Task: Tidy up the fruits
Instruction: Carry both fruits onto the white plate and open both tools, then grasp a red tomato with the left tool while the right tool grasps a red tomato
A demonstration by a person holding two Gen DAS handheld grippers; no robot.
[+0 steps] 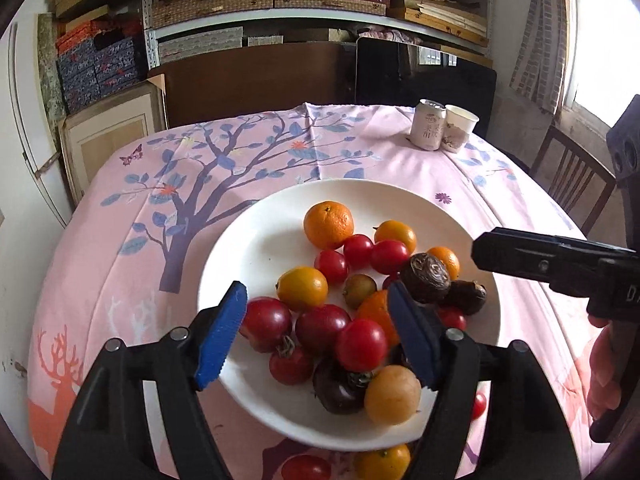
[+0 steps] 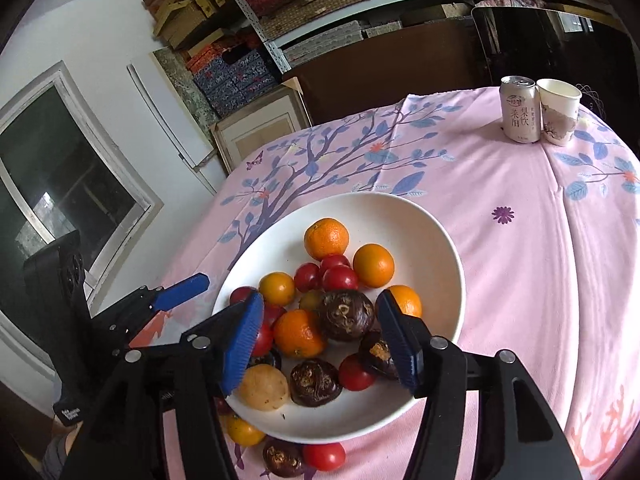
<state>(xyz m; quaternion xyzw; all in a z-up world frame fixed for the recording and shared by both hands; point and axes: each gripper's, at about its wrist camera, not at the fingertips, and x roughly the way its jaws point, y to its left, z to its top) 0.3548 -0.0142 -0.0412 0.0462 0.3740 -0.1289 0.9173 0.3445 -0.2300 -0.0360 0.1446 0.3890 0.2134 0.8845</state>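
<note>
A white plate [image 1: 240,248] sits on a round table under a pink tablecloth [image 1: 360,148] printed with a tree, and most of the fruit is heaped on it: small oranges, red tomatoes, yellow ones and a few dark brown wrinkled fruits. One orange [image 1: 329,225] lies at the far edge of the heap, touching a red tomato [image 1: 358,251].

The left tongs [image 1: 316,336] hang over the near side of the plate with their blue pads apart and nothing between them. The right tongs [image 2: 320,340] hover over the same heap, also parted and gripping nothing; a dark wrinkled fruit [image 2: 346,314] and an orange lie in the plate below the gap.

A few pieces lie off the plate on the cloth by its near rim, among them a red tomato [image 2: 324,456] and a yellow one [image 2: 244,432]. At the far edge of the table a drink can [image 2: 520,109] stands touching a paper cup [image 2: 559,111].
</note>
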